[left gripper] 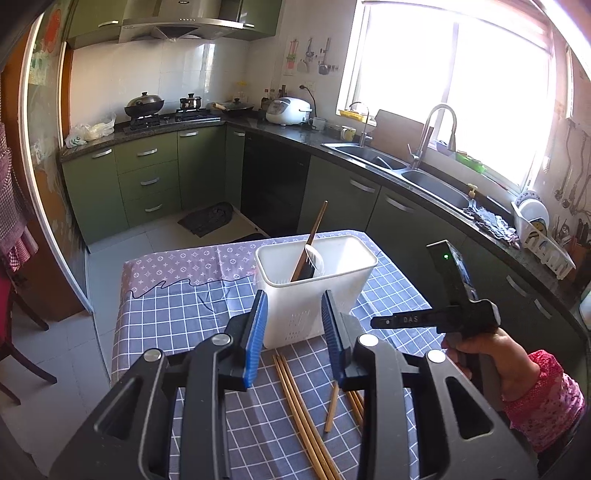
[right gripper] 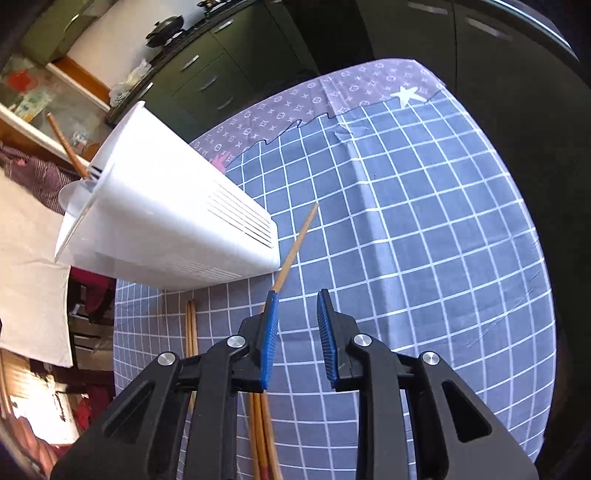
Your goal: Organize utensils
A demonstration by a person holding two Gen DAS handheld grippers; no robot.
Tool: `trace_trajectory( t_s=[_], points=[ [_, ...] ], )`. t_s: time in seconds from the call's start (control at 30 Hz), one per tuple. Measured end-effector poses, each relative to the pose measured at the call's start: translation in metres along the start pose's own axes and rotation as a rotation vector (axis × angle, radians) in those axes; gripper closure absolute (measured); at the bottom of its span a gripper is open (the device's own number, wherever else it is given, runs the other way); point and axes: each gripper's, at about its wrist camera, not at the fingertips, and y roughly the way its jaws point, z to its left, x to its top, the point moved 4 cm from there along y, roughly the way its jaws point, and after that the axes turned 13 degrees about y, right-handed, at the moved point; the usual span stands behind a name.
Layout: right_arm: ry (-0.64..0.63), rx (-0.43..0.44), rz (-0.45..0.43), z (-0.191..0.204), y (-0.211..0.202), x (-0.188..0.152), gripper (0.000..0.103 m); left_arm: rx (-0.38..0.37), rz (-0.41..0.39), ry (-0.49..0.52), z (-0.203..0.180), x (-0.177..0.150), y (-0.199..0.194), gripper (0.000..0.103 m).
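Several chopsticks point(left gripper: 299, 402) lie beside white holder point(left gripper: 314, 291).

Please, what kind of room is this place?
Most likely a home kitchen: a gas stove with a wok under a range hood, a double sink by the window, and green cabinets.

Only one bit of readable text here

"DAS" in pale letters on the black bar of the right gripper point(left gripper: 436, 319), seen from the left wrist view. Hood point(left gripper: 181, 22) has a small badge up top, too tiny to read. Wall stickers and the cloth's monogram pattern aren't legible either.
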Motion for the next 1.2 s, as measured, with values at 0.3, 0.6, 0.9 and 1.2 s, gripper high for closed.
trace_trajectory(
  t_s=[0.3, 0.6, 0.9, 1.2],
  points=[
    [0.193, 0.023, -0.009, 0.002, 0.029, -0.011, 0.08, -0.056, 0.01, -0.023, 0.013, -0.028, -0.005, 0.073],
    [0.291, 0.012, -0.017, 0.006, 0.045, -0.023, 0.08, -0.082, 0.001, -0.061, 0.037, -0.052, -0.015, 0.073],
    [0.32, 0.002, -0.049, 0.006, 0.052, -0.027, 0.095, -0.095, -0.001, -0.088, 0.053, -0.066, -0.02, 0.071],
    [0.339, 0.208, -0.07, -0.015, -0.002, -0.044, 0.095, -0.098, -0.002, -0.095, 0.052, -0.07, -0.026, 0.069]
  ],
)
